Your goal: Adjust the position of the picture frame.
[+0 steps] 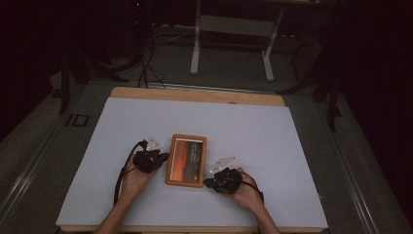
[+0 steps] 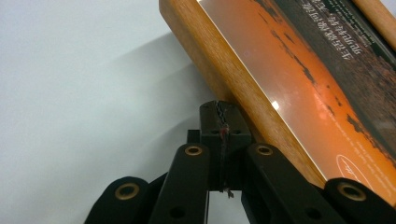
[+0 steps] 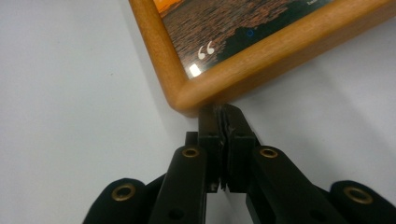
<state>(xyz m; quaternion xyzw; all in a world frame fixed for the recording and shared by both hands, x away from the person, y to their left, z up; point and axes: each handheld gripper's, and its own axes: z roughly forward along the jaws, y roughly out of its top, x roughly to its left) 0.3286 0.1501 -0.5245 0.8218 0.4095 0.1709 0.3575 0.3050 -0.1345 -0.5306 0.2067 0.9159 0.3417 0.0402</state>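
Jaws pressed together — left gripper [image 2: 223, 122], right gripper [image 3: 223, 122] — touching picture frame [image 1: 186, 161].

We see a dim room around the evenly lit white table sheet [image 1: 253, 131]. Up close, small glints mark the glass of the wooden-framed orange sunset picture [image 2: 299, 88], soft grey shadows fringe its edges, and near parts blur.
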